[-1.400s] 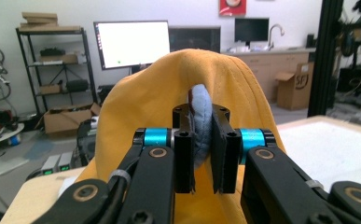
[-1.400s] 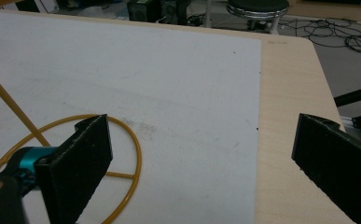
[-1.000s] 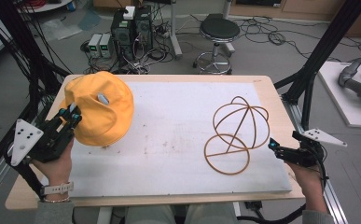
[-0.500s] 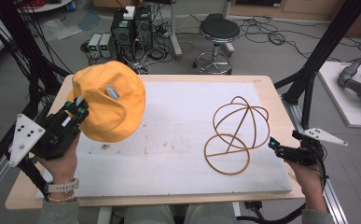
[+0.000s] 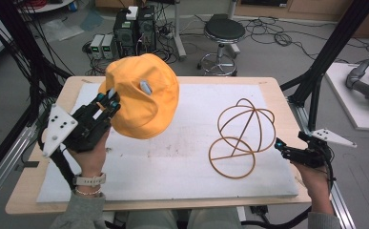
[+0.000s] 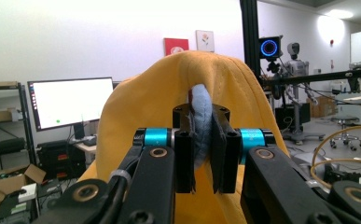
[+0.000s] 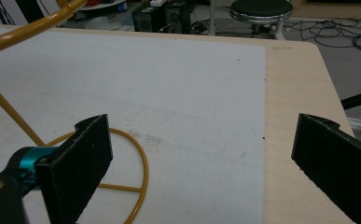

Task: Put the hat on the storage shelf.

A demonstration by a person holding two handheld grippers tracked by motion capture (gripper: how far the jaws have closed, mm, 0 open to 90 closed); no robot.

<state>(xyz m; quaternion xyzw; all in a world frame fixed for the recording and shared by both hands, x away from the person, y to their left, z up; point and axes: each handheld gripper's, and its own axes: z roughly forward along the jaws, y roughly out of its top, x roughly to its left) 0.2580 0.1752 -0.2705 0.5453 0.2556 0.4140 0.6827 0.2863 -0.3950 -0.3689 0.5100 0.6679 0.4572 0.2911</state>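
Note:
A yellow cap (image 5: 146, 102) hangs in the air above the left part of the white mat (image 5: 182, 162). My left gripper (image 5: 109, 101) is shut on the cap's edge. In the left gripper view the jaws pinch a pale blue inner band of the cap (image 6: 169, 84), and my left gripper (image 6: 205, 154) points level. A yellow wire hat stand (image 5: 241, 138), a domed cage on a ring base, stands on the mat at the right. My right gripper (image 5: 280, 145) rests by that base, open with nothing between its jaws. In the right gripper view the wire stand's ring (image 7: 140, 161) lies beside the left jaw of my right gripper (image 7: 201, 163).
The wooden table (image 5: 277, 83) shows bare strips around the mat. Black frame posts (image 5: 330, 52) rise at both sides. A stool (image 5: 225, 31) and computer boxes (image 5: 134, 28) sit on the floor beyond the far edge.
My left gripper has lifted the cap off the mat and carried it up and to the right. The right gripper and the wire stand have not moved.

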